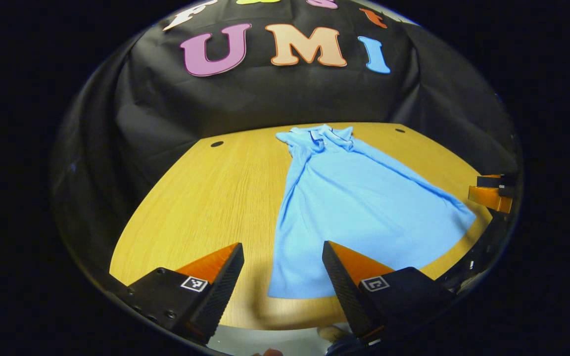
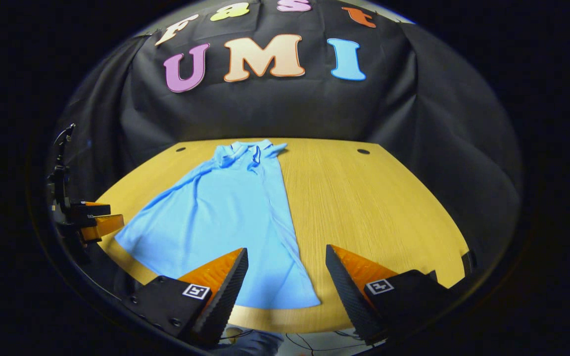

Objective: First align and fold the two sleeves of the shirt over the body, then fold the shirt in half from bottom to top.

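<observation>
A light blue polo shirt lies flat on the wooden table, collar at the far side and hem toward me, with both sleeves folded in over the body. In the left gripper view my left gripper hangs open over the shirt's near left hem corner, nothing between its fingers. The right gripper view has the same shirt on the table. There my right gripper is open above the shirt's near right hem corner. The other gripper shows small at the edge of each view.
Black cloth walls stand close behind and beside the table. Two small dark holes mark the tabletop's far corners. Bare wood stretches left of the shirt in the left gripper view and right of it in the right gripper view.
</observation>
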Motion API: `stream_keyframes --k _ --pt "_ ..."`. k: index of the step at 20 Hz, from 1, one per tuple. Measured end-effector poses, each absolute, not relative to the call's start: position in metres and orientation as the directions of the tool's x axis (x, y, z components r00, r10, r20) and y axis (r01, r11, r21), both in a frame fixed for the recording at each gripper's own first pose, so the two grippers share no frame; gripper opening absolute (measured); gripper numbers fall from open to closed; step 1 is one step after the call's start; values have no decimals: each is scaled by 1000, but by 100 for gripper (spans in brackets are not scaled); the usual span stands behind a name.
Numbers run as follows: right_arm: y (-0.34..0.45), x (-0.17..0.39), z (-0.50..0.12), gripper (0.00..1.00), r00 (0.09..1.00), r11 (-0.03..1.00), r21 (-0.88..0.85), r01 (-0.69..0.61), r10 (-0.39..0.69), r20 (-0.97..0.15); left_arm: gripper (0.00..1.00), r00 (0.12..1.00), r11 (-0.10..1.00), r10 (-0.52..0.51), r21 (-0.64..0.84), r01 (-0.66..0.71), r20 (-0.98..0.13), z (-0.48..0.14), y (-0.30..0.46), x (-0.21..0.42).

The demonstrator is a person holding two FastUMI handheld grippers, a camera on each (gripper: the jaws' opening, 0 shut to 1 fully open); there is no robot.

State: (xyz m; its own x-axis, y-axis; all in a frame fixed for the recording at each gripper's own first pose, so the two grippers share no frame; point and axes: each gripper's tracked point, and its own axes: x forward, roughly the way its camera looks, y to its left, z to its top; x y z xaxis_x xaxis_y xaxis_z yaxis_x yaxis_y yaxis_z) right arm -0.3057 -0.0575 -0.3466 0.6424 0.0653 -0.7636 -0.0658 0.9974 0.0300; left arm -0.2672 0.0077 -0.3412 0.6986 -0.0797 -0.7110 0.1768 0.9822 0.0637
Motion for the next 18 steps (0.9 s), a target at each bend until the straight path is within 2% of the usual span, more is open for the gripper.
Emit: stream_keyframes --k 1,2,3,9,10,11,12,14,16,17,18 --pt "-60 -313 -352 98 632 998 24 -61 57 -773 96 690 984 -76 58 169 -720 -346 7 -270" --pt "-62 -319 -357 94 623 998 15 -56 47 -781 95 682 985 -72 54 162 -728 -353 5 -278" --pt "-64 -325 -363 98 613 999 8 -54 39 -789 95 679 986 -69 55 159 -731 -357 5 -281" --pt "-62 -341 -391 98 574 999 -11 -44 16 -818 94 668 983 -79 54 176 -740 -371 5 -288" --pt "-60 -344 -394 94 564 999 -12 -51 19 -826 95 683 983 -88 48 177 -725 -370 4 -287" --pt "-58 -342 -394 94 569 999 -7 -46 20 -822 94 675 982 -95 42 183 -731 -371 2 -288" --pt "-58 -341 -395 99 567 999 -4 -42 20 -824 93 683 981 -111 30 191 -722 -371 0 -289" --pt "-55 -341 -398 98 557 999 19 -40 38 -829 92 678 979 -149 -11 203 -720 -375 -7 -291" --pt "-51 -341 -399 96 551 998 51 -39 64 -832 81 677 978 -177 -47 205 -714 -374 -12 -292" --pt "-47 -342 -401 84 547 997 55 -60 79 -834 69 675 975 -188 -54 215 -714 -376 -16 -292" --pt "-42 -344 -400 80 547 995 58 -77 91 -832 65 672 973 -204 -70 221 -712 -375 -20 -292"
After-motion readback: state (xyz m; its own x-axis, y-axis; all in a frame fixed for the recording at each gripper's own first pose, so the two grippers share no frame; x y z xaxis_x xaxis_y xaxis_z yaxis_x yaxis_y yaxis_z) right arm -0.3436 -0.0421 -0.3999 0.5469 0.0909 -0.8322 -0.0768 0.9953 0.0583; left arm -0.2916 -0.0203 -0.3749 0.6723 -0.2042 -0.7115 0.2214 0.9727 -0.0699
